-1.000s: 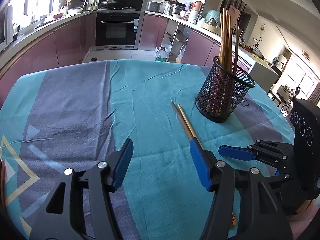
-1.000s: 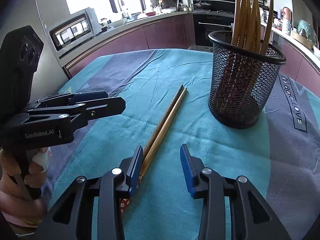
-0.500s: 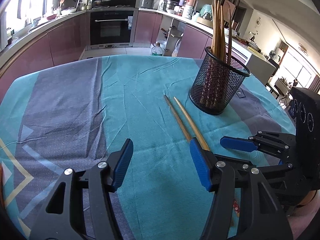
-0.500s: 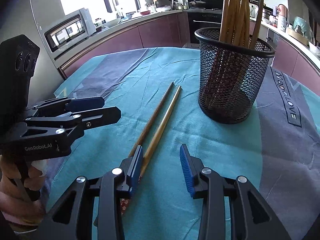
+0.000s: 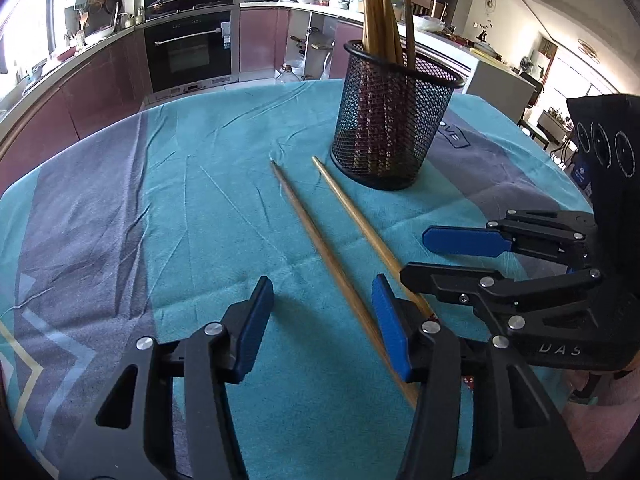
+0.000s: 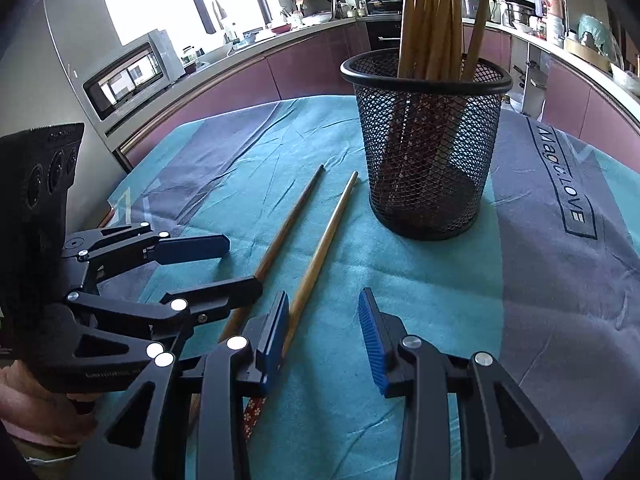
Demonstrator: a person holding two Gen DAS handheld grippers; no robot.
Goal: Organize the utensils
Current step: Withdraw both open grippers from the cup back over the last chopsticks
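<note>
Closer now than a second ago, both cameras have pushed in toward the mesh holder [image 5: 394, 120], and the two chopsticks on the cloth have fanned apart at their far tips where they lay side by side before. Biggest first: the teal tablecloth [image 5: 208, 184] covers the table, rumpled with creases. The holder stands toward the far right edge, already stuffed with upright chopsticks. The left chopstick [image 5: 316, 240] runs in between the left gripper's [image 5: 322, 326] parted pads; the right chopstick [image 6: 320, 258] slips past the inner pad of the right gripper [image 6: 324, 336], also wide apart, nothing clamped. Risks from here: a thin round stick may roll off the pad, the claws sit almost touching and could clash, and a full holder could tip on insertion.
</note>
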